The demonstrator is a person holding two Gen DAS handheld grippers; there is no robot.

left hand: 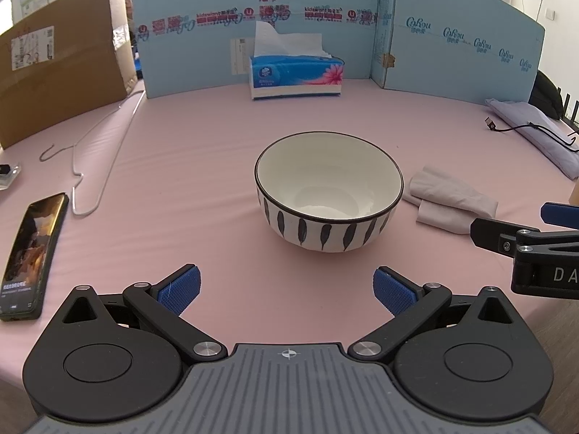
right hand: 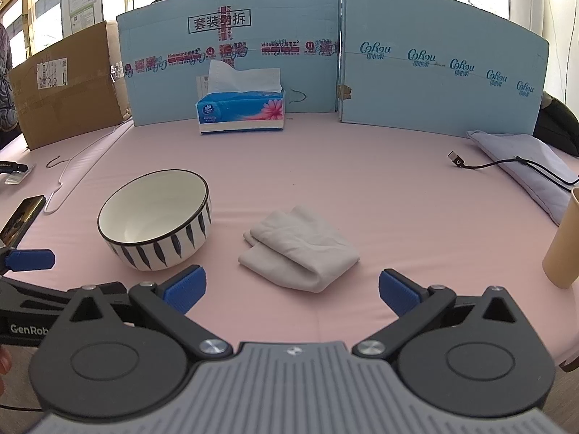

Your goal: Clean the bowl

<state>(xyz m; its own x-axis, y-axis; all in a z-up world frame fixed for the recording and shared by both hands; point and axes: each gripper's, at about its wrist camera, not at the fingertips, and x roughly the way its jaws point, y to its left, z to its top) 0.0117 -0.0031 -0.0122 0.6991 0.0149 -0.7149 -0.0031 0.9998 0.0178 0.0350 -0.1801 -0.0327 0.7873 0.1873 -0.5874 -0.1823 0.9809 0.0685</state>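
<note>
A white bowl (left hand: 327,191) with a dark rim and dark leaf marks stands upright on the pink table; it also shows in the right wrist view (right hand: 155,217). A folded pale grey cloth (right hand: 302,247) lies just right of it, also seen in the left wrist view (left hand: 450,199). My left gripper (left hand: 287,289) is open and empty, just short of the bowl. My right gripper (right hand: 292,289) is open and empty, just short of the cloth. The right gripper's finger shows at the right edge of the left wrist view.
A blue tissue box (left hand: 296,76) stands at the back before blue cardboard panels (left hand: 452,36). A phone (left hand: 30,256) and a wire hanger (left hand: 90,166) lie at left. A tan cup (right hand: 564,242), a lilac pad (right hand: 532,166) and a black cable (right hand: 488,164) are at right.
</note>
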